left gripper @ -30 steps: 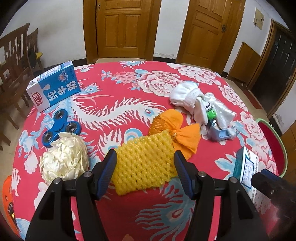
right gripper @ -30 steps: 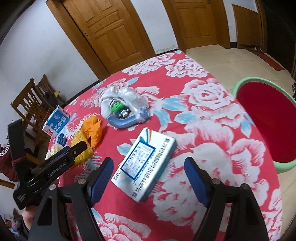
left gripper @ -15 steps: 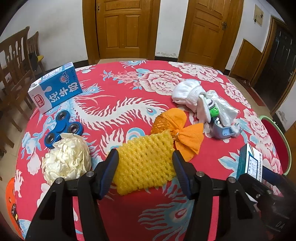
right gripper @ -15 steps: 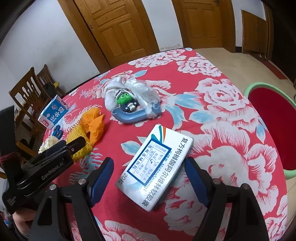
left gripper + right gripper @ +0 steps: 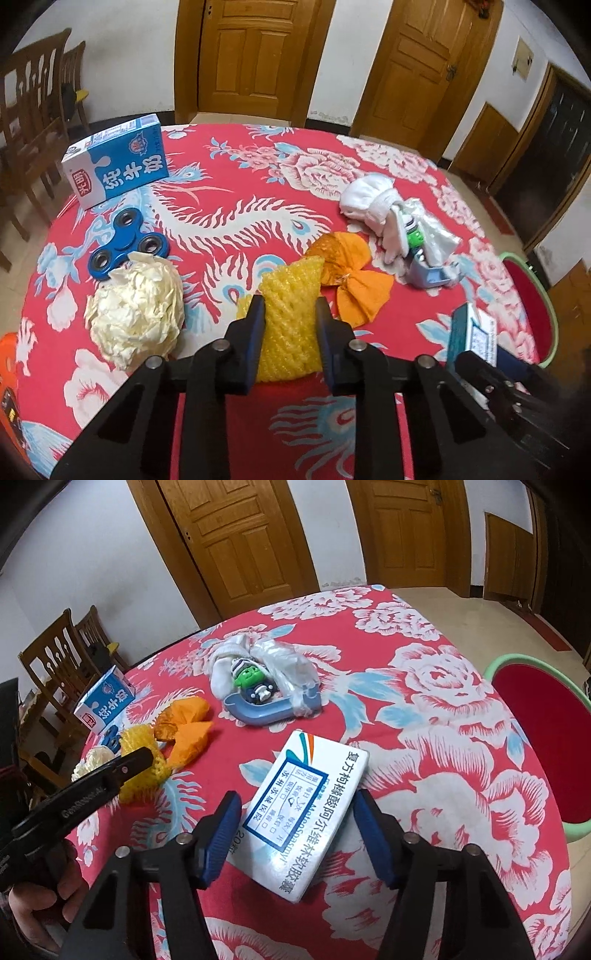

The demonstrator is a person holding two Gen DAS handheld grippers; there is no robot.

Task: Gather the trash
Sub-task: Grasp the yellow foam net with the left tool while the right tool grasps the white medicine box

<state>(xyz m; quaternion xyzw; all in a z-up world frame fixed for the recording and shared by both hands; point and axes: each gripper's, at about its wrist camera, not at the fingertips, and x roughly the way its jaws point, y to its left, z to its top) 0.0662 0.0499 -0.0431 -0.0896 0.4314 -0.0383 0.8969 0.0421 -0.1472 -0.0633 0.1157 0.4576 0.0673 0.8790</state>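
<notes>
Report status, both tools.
Left tool shut on yellow foam net. Right tool closing around medicine box, not yet clamped. Nothing in the way.

Foam net [image 5: 287, 317] between paper ball [image 5: 135, 314] left, medicine box [image 5: 476, 332] right.

The bench [image 5: 258, 155] wears a red cloth with white flowers and a phoenix. A blue fidget spinner [image 5: 127, 243] lies on it, just in front of the blue milk carton [image 5: 118, 162]. 2 wooden doors [image 5: 251, 55] stand behind, wooden chairs [image 5: 33, 110] at the left.
</notes>
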